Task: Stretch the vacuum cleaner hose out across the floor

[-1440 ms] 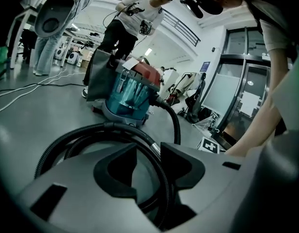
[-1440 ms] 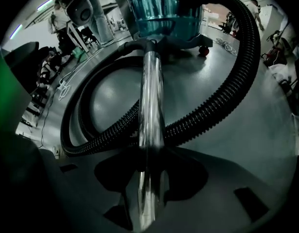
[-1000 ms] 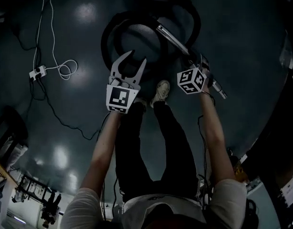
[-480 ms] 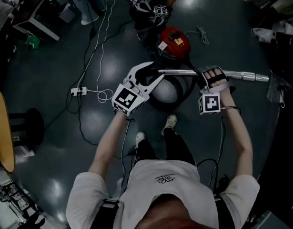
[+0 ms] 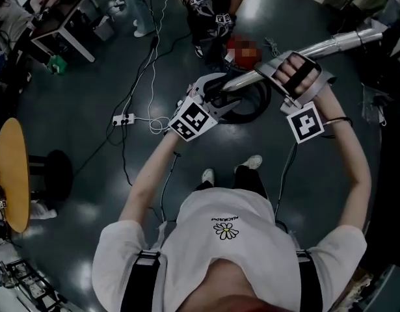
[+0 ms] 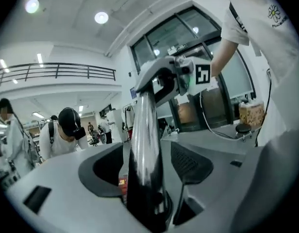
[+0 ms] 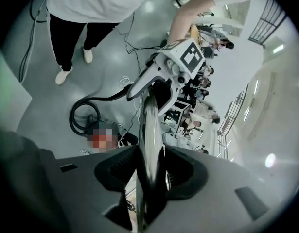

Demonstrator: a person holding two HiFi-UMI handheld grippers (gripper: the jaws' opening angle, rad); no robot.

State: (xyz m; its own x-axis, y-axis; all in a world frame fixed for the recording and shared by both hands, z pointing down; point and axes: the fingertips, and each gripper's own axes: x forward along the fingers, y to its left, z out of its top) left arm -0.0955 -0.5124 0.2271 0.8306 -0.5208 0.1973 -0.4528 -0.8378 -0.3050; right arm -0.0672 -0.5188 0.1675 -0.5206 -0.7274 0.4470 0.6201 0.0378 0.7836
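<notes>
Clamping wand (image 5: 336, 42), right claw (image 7: 149, 174); left claw (image 6: 151, 171) just opening, seemingly loose.

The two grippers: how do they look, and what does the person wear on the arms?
The left gripper and the right gripper are light grey, each with two curved jaws and a white cube of black square markers. A thin dark cable runs from each. The sleeves are short and white. The left jaws have just been opening around a metal tube.
</notes>
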